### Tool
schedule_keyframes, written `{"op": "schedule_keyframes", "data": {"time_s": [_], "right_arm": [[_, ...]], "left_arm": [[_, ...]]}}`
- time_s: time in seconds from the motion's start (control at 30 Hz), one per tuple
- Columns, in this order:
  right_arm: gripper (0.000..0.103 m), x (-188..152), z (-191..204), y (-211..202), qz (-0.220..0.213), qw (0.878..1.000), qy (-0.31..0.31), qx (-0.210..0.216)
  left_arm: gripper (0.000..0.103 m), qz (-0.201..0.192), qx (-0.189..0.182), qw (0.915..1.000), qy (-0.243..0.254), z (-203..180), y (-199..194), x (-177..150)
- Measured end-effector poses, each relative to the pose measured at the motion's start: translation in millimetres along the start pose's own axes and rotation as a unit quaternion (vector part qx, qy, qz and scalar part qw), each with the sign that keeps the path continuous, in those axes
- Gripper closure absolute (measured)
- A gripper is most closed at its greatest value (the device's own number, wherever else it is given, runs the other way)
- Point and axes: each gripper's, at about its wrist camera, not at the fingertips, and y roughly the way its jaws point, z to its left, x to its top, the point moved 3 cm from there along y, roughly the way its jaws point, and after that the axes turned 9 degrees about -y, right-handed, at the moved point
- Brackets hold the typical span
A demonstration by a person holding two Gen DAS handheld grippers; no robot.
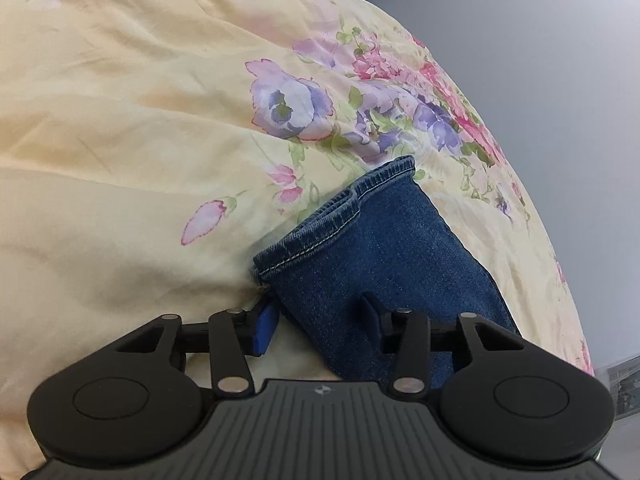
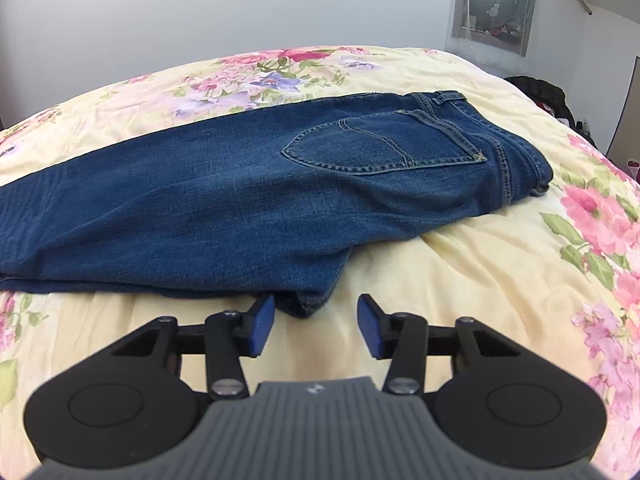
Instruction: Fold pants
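Blue jeans (image 2: 240,208) lie folded lengthwise on the flowered yellow bedcover (image 2: 460,280), with the back pocket (image 2: 380,148) up and the waistband at the far right. My right gripper (image 2: 316,304) is open at the near edge of the seat. A fold of denim pokes between its blue pads (image 2: 260,328), which do not touch it. In the left wrist view the stacked leg hems (image 1: 360,232) point away from me. My left gripper (image 1: 318,306) is open over that leg end. Its left pad (image 1: 266,326) is at the denim's edge and its right finger rests on top of the cloth.
The bedcover (image 1: 120,120) is puffy and creased, and drops off at the right edge toward a pale grey wall (image 1: 540,60). In the right wrist view a dark bundle (image 2: 540,92) sits past the bed's far right corner, below a curtained window (image 2: 496,4).
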Motion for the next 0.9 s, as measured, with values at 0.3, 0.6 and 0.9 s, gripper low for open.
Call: {"op": "schedule_keyframes", "data": {"time_s": [0.3, 0.6, 0.9], "right_arm": [[0.101, 29, -16, -21, -0.034, 0.999, -0.003, 0.015], [0.103, 13, -27, -12, 0.023, 0.999, -0.007, 0.026], [0.101, -2, -26, 10, 0.072, 0.996, -0.02, 0.039]], "left_arm": [[0.097, -0.063, 0.021, 0.9944, 0.083, -57, -38, 11], [0.096, -0.066, 0.064, 0.9845, 0.15, -57, -33, 8], [0.09, -0.049, 0.094, 0.9834, 0.147, -32, -10, 1]]}}
